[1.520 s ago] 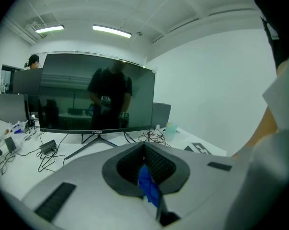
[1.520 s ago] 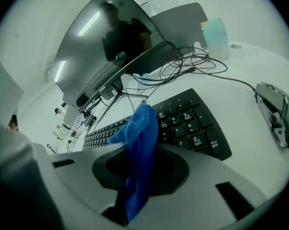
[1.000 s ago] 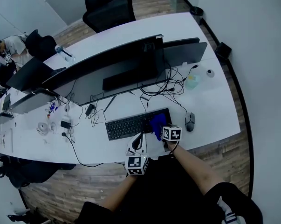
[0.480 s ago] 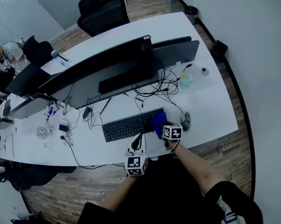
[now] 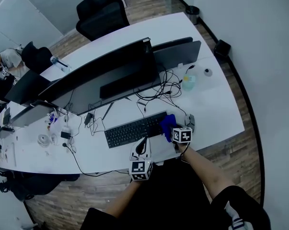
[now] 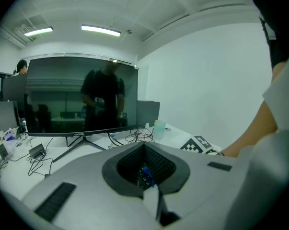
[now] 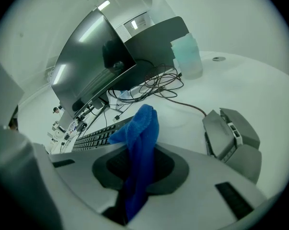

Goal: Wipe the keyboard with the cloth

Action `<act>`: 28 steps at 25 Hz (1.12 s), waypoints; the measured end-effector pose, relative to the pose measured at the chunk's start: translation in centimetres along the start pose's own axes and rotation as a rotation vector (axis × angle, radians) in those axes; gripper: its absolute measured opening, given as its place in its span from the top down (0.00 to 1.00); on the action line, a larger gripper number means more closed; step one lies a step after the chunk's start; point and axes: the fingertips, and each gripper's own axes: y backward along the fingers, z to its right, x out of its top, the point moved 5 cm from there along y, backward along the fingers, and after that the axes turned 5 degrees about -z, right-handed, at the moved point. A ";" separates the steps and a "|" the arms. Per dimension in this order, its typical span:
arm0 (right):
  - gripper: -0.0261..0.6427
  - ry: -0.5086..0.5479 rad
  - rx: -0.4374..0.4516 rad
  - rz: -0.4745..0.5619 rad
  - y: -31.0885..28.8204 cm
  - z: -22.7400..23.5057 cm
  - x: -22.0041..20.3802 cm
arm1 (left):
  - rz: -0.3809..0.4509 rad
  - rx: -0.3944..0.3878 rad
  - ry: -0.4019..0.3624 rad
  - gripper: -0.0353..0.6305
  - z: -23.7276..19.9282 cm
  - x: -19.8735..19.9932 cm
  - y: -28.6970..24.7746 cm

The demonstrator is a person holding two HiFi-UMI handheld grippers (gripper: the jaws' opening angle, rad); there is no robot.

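Over the last second my right gripper has carried the cloth along the keyboard towards its right end. The blue bundle now lies over the last keys on that side, where a moment ago it sat a little further in from that end. I judge this stroke is running out: the right end has had its pass, and the long stretch of keys to the left of the cloth looks not yet covered from here.

In the right gripper view the jaws are pinched tight on the cloth, which stands up between them in a twisted fold, with the mouse just right of the keyboard's end and the keys running off to the left.

My left gripper hovers just in front of the keyboard's middle, not touching it as far as I can tell. Its jaws are pressed together with nothing between them. A small blue fleck shows through their opening, probably the cloth beyond, though the view is too cramped to be sure
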 end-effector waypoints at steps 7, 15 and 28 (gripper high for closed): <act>0.85 -0.073 -0.073 0.046 1.8 1.8 0.6 | 0.006 -0.024 0.025 0.94 -1.3 0.3 0.5; 0.85 -0.229 -0.024 0.184 6.4 -2.8 2.4 | 0.063 -0.043 0.122 0.94 -5.4 2.0 2.7; 0.85 -0.044 0.102 0.332 11.3 -25.8 2.8 | 0.070 -0.195 0.157 0.94 -12.0 0.9 7.7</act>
